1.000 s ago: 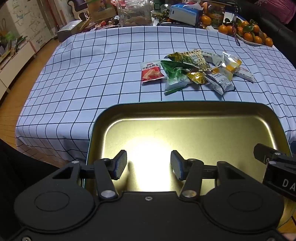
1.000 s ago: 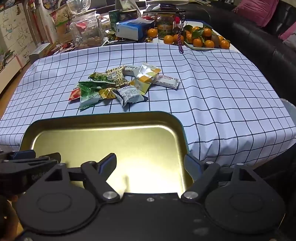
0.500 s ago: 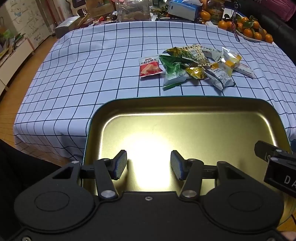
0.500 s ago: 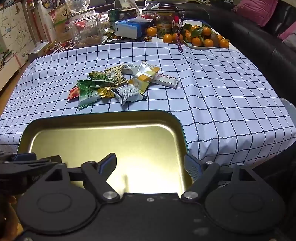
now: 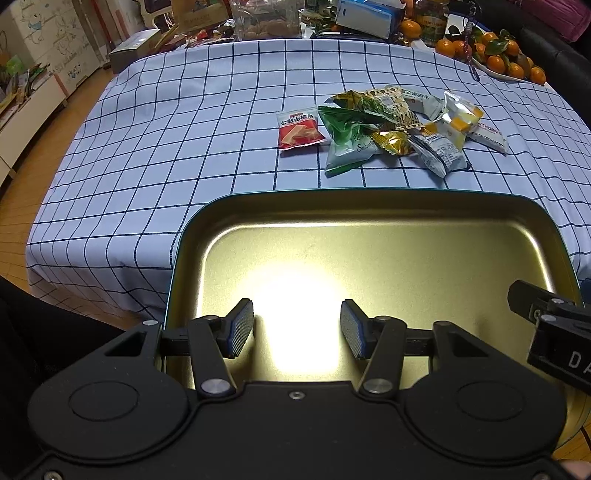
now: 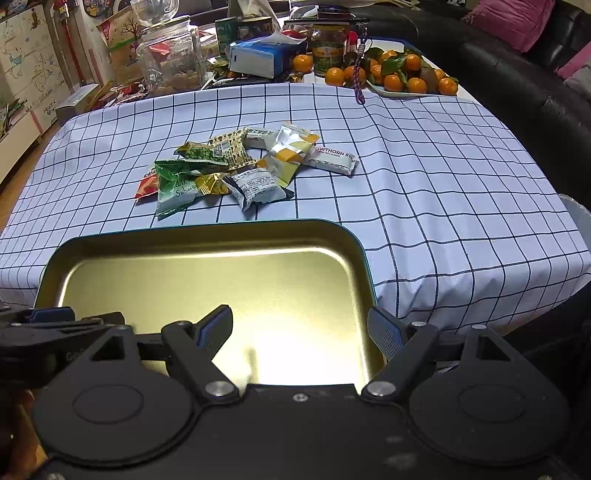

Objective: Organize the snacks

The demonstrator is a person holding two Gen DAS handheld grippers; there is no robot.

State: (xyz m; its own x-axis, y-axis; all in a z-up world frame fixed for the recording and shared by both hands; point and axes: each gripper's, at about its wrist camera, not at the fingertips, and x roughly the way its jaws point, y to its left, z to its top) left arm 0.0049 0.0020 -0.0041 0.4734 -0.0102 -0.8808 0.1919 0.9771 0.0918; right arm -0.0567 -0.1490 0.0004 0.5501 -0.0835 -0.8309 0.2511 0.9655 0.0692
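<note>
Blue-and-white checked tablecloth (image 6: 424,177) covers table ahead of me, draping over near edge. Top centre of my right view: clear glass jar (image 6: 170,61) with lid, blue-and-white box (image 6: 258,59) lying beside it, green-labelled jar (image 6: 330,50) just right of box. Upper right: white dish of oranges with green leaves (image 6: 406,75), purple cord (image 6: 357,79) hanging in front of it. Far right: black sofa (image 6: 517,81) with pink cushion (image 6: 517,20). Left edge: white cabinet with cartoon drawings (image 6: 26,70). My left view, lower left: wooden floor (image 5: 18,192).
</note>
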